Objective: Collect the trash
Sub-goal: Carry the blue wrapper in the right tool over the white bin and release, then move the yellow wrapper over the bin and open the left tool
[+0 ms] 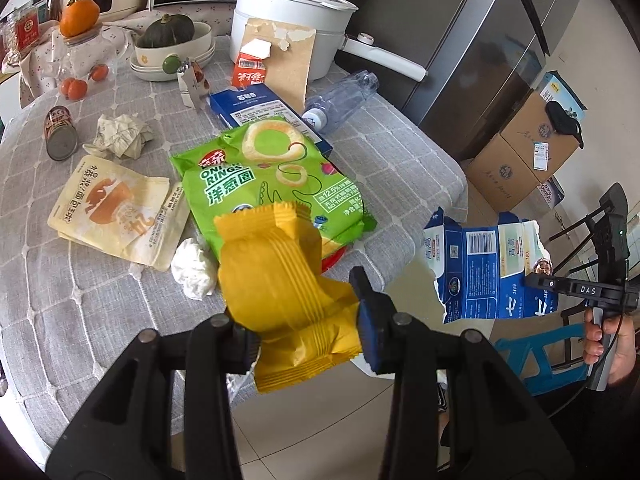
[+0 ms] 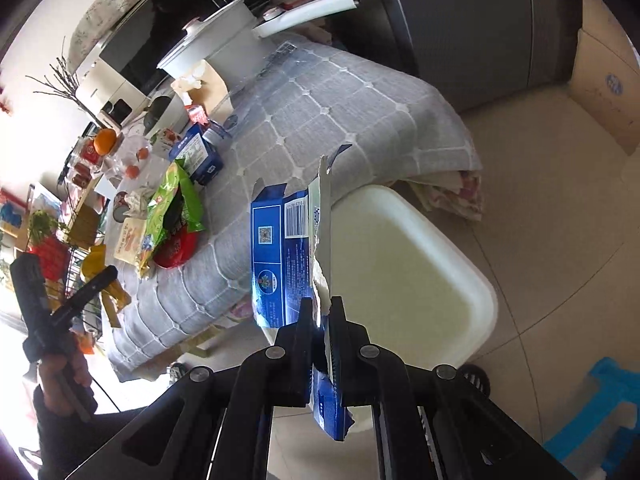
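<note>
My left gripper [image 1: 308, 320] is shut on a yellow snack wrapper [image 1: 280, 280] and holds it just above the table's front edge. My right gripper [image 2: 322, 320] is shut on a torn blue carton [image 2: 280, 256], held edge-on over a white bin [image 2: 400, 272] on the floor beside the table. The carton also shows in the left wrist view [image 1: 492, 272], off the table's right side. On the grey tablecloth [image 1: 80, 300] lie a green onion-rings bag [image 1: 272, 172], a cream pouch [image 1: 116, 212], a white tissue ball [image 1: 194, 268], crumpled paper [image 1: 120, 136], a can [image 1: 60, 132], a blue box [image 1: 264, 114] and a plastic bottle [image 1: 340, 100].
A white pot [image 1: 292, 12], torn cardboard [image 1: 288, 64], bowls with a squash [image 1: 172, 44] and oranges [image 1: 80, 16] stand at the back of the table. Cardboard boxes [image 1: 528, 148] sit on the floor to the right. A blue stool [image 2: 600, 412] stands near the bin.
</note>
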Tool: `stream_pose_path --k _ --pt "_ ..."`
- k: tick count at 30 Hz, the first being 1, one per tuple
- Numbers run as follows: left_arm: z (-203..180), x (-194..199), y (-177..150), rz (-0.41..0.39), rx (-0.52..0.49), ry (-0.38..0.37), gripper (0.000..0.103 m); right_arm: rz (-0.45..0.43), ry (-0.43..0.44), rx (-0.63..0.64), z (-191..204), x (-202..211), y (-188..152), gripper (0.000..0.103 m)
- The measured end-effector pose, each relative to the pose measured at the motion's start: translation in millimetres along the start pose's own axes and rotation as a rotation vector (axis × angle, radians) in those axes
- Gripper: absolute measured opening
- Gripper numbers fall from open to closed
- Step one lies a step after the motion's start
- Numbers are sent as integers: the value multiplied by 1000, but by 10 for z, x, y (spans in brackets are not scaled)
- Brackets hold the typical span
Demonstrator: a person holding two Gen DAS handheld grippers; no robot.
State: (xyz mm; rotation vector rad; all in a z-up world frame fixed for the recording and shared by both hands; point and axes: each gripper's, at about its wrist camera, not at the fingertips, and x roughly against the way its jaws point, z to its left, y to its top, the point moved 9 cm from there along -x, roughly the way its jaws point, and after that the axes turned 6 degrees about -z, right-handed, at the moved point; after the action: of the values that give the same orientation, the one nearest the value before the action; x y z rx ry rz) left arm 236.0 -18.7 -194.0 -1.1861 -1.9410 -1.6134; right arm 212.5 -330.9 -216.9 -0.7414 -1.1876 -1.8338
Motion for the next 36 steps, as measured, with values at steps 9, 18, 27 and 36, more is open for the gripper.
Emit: stream_pose_path --k 9,18,27,36 --pt "-318 -39 -37 7 -49 -49 42 127 -70 -22 -427 -284 -358 8" --pt "-838 -260 -225 61 -141 -106 42 194 -91 -28 -435 -712 -417 17" --pt "-1370 -574 -501 130 -253 -160 42 127 -118 -65 -556 -432 -283 64" --pt "-1715 -996 -695 161 -335 -199 44 94 -186 -10 -663 -203 -308 69"
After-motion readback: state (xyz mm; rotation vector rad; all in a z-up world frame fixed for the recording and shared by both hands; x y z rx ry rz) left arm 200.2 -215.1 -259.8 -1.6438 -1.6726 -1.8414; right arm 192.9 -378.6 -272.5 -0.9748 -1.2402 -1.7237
